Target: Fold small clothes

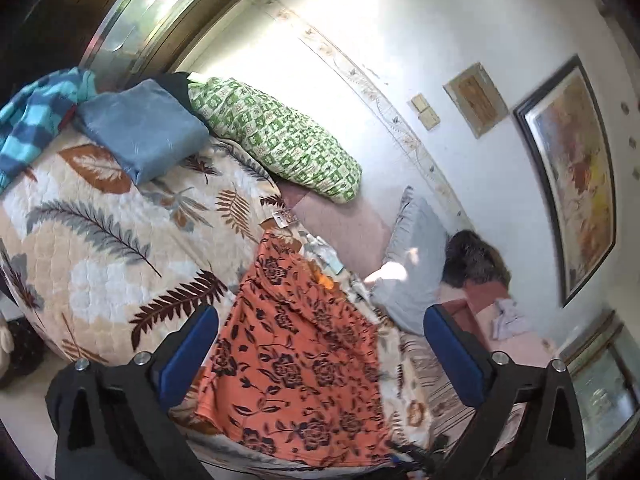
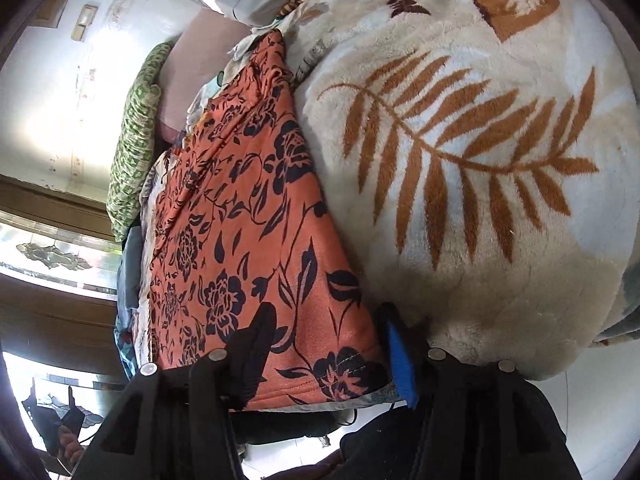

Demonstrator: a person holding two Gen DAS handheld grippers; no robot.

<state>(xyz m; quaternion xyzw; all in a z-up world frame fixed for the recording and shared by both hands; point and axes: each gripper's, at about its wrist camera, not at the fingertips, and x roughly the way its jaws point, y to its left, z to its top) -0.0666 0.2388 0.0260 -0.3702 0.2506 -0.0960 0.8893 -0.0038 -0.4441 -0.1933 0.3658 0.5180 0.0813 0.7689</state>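
Observation:
An orange garment with a dark flower print [image 1: 304,360] lies spread on the bed's leaf-patterned blanket [image 1: 100,232]. My left gripper [image 1: 320,344] is open, its blue pads wide apart above the garment, holding nothing. In the right wrist view the same garment [image 2: 240,220] stretches away from me over the blanket [image 2: 460,160]. My right gripper [image 2: 324,344] straddles the garment's near corner at the bed edge, one dark finger on top of the cloth and the blue pad [image 2: 400,364] at its right side; the jaws stand fairly wide.
A folded blue blanket [image 1: 140,128], a green patterned pillow [image 1: 276,140] and a striped blue cloth [image 1: 32,120] lie at the far end of the bed. A grey pillow [image 1: 416,256] and a dark furry thing [image 1: 476,260] lie by the wall. A framed picture [image 1: 572,176] hangs there.

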